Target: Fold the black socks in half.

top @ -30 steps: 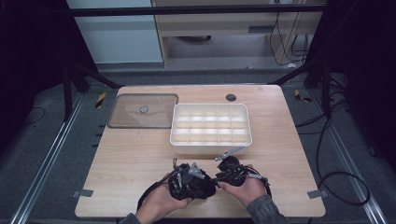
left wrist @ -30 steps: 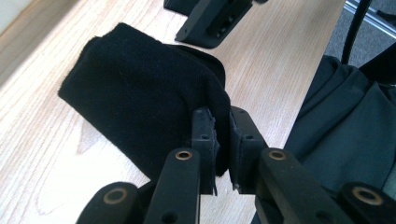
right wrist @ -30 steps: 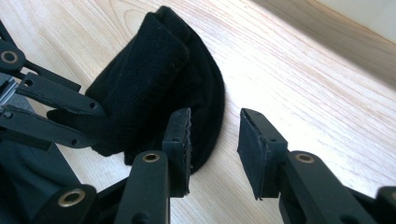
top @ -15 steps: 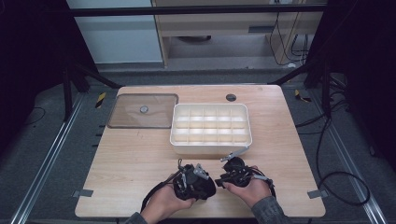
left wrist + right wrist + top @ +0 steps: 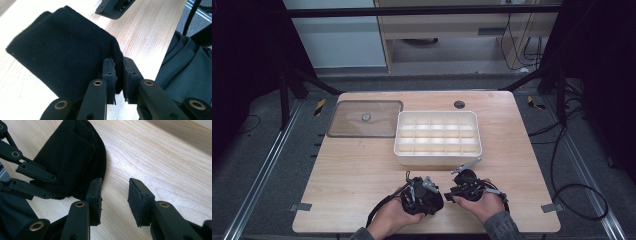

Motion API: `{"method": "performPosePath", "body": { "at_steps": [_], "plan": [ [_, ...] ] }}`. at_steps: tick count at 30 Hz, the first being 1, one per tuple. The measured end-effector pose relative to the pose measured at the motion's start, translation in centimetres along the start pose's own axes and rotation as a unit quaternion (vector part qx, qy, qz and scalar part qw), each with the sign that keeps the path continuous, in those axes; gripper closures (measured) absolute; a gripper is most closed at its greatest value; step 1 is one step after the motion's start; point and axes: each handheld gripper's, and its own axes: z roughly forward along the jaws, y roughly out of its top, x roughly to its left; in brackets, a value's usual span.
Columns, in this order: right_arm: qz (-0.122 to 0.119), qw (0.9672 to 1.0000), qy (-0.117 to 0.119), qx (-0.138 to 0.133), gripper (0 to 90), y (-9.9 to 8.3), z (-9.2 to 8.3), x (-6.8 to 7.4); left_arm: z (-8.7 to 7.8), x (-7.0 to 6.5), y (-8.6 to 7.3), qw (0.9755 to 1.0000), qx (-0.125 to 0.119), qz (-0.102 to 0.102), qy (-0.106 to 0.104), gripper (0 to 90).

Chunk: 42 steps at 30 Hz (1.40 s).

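Folding step, probably — the left gripper is clamped on the black cloth's edge at lower centre; the right gripper, jaws apart and empty, must next close on the cloth's near edge.

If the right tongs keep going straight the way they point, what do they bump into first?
Probably just the wooden table. The right tongs stand open with bare wood between and ahead of them. The black cloth, pinched by the left tongs, lies off to one side; depth is hard to judge.

no readable text, no labels, no brands, no numbers
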Motion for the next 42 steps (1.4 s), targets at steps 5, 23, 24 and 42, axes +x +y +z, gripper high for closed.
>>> {"method": "performPosePath", "body": {
  "at_steps": [5, 23, 24, 42],
  "plan": [
    [0.004, 1.0000, -0.001, -0.001, 63.4, -0.1, -0.1, -0.2, 0.2, 0.2, 0.0, 1.0000, -0.003, -0.005, -0.008, 81.3],
    [0.001, 1.0000, -0.003, -0.006, 63.7, -0.3, -0.3, -0.5, 0.8, -0.1, 0.1, 1.0000, -0.004, -0.005, -0.008, 81.5],
    [0.001, 1.0000, -0.003, -0.006, 63.7, -0.3, -0.3, -0.5, 0.8, -0.1, 0.1, 1.0000, -0.003, -0.004, -0.007, 81.5],
    [0.006, 0.9999, -0.006, -0.012, 63.7, -0.5, -1.0, -0.9, 1.3, -0.5, 0.2, 0.9999, -0.008, -0.006, -0.011, 81.8]
  ]
}}
